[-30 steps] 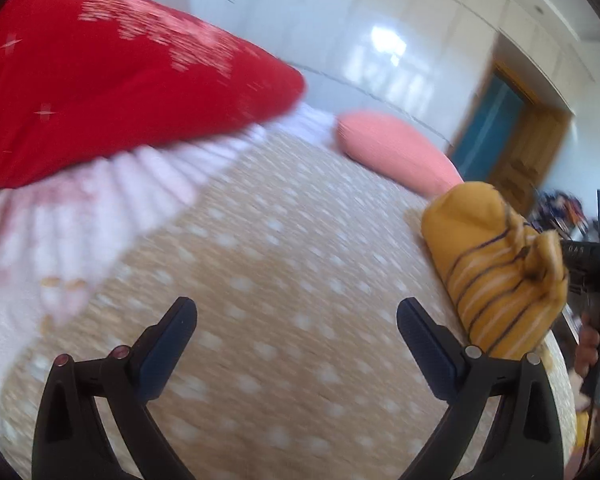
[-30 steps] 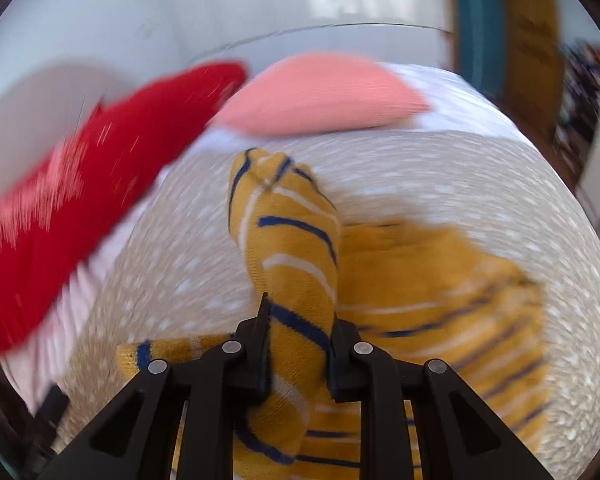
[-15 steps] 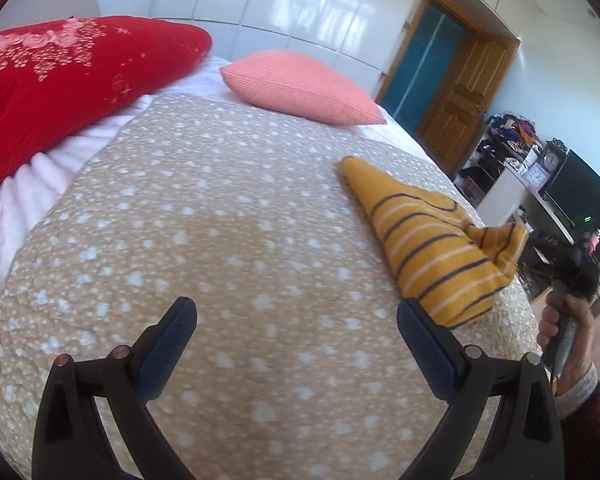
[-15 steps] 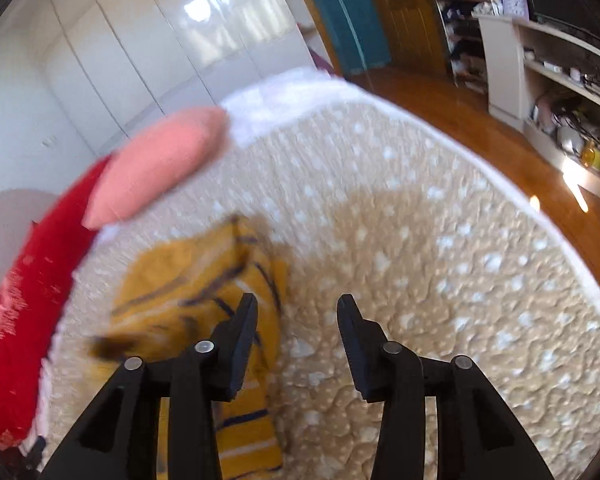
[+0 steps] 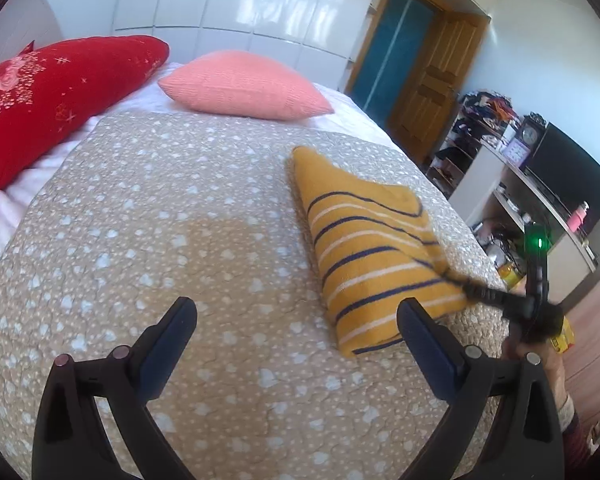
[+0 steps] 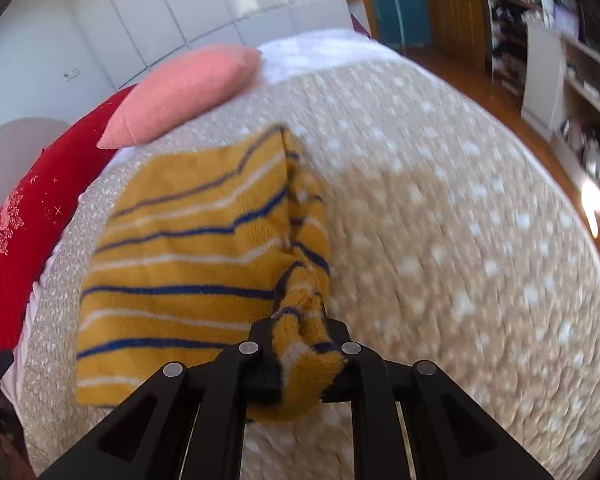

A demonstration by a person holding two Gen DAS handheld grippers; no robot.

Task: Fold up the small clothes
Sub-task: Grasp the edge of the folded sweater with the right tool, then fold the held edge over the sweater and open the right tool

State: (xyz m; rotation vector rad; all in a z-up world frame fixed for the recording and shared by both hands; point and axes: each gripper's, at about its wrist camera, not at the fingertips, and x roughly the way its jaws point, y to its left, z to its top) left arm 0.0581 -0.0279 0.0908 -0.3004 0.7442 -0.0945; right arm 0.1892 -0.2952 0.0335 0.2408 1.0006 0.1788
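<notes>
A mustard-yellow garment with navy and white stripes [image 5: 364, 248] lies folded on the beige dotted bedspread [image 5: 180, 240], toward the bed's right side. My right gripper [image 6: 300, 332] is shut on a bunched edge of this garment [image 6: 204, 264] at its near right corner. It also shows in the left wrist view [image 5: 470, 292], at the garment's right edge. My left gripper [image 5: 296, 320] is wide open and empty, hovering over bare bedspread to the left of the garment.
A red pillow [image 5: 48, 92] and a pink pillow [image 5: 240, 84] lie at the head of the bed. The bed's right edge drops to a wooden floor [image 6: 500, 92]. A white desk with a monitor [image 5: 568, 176] and shelves stands beyond it.
My right gripper was shut on the garment, opened beside it, and is now shut on its edge again. The left gripper stayed open while its view swung from the red pillow toward the bed's middle.
</notes>
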